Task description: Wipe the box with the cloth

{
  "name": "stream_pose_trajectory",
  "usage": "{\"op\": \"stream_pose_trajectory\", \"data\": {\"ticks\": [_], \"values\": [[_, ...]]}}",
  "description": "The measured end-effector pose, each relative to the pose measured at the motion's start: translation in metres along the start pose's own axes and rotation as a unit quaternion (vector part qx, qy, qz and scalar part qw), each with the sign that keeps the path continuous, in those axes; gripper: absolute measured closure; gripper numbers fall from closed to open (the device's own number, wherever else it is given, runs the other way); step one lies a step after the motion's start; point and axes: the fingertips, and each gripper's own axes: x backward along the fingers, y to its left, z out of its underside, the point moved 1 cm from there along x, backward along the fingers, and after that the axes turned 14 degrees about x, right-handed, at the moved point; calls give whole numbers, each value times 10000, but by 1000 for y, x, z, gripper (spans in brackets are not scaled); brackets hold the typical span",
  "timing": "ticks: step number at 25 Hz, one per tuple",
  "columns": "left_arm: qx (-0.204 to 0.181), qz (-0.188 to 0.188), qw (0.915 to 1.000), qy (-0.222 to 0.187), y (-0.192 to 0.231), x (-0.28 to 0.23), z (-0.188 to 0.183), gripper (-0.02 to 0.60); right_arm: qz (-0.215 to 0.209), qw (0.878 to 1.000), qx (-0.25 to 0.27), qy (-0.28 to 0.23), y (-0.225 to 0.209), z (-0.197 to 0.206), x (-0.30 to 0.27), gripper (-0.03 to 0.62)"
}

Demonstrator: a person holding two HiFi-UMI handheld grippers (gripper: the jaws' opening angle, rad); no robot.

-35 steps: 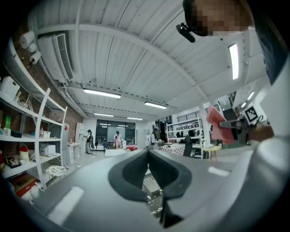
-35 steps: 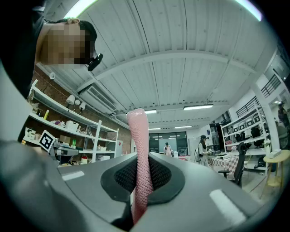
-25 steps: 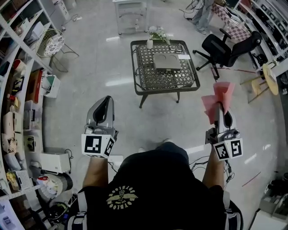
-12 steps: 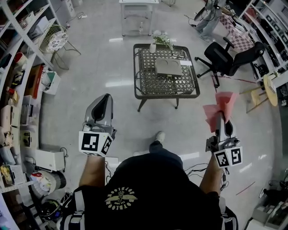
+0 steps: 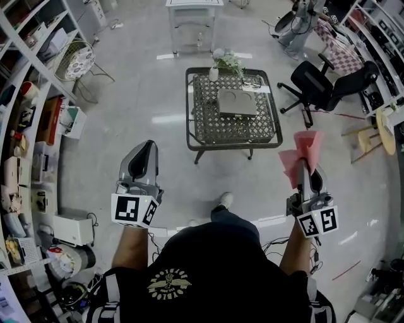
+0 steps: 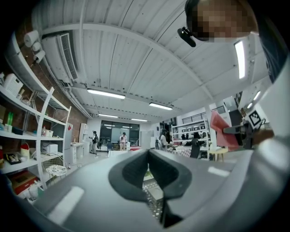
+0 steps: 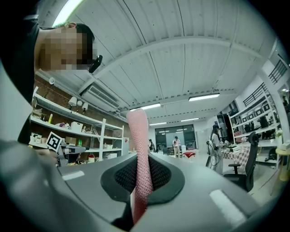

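A flat grey box [image 5: 237,101] with two round hollows lies on a dark mesh table [image 5: 208,126], well ahead of both grippers. My right gripper [image 5: 307,169] points up at the right, shut on a pink cloth [image 5: 303,148] that stands up out of its jaws. In the right gripper view the cloth [image 7: 138,149] runs between the pads of the right gripper [image 7: 141,170]. My left gripper [image 5: 149,146] is held at the left, shut and holding nothing. In the left gripper view, the left gripper [image 6: 148,156] points toward the table [image 6: 152,204].
A potted plant [image 5: 228,61] and a small white bottle [image 5: 213,74] stand at the table's far edge. A black office chair [image 5: 322,82] is to the table's right, shelves [image 5: 31,113] line the left wall, and a white table [image 5: 189,19] stands beyond.
The table sits slightly lower in the head view and a foot has stepped forward. Both grippers keep their pose, and the cloth stays in the right one.
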Motion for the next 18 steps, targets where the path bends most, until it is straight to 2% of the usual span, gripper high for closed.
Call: {"op": "stream_pose_trajectory", "data": {"ticks": [7, 13, 18], "values": [[-32, -25, 10000, 43, -13, -64, 1, 581, -48, 9999, -124, 2, -51, 17, -37, 577], [-101, 71, 9999, -107, -46, -131, -6, 581, -145, 9997, -157, -80, -108, 30, -67, 577], [-78, -15, 9999, -122, -66, -179, -5, 581, -206, 9994, -253, -118, -160, 42, -84, 577]]}}
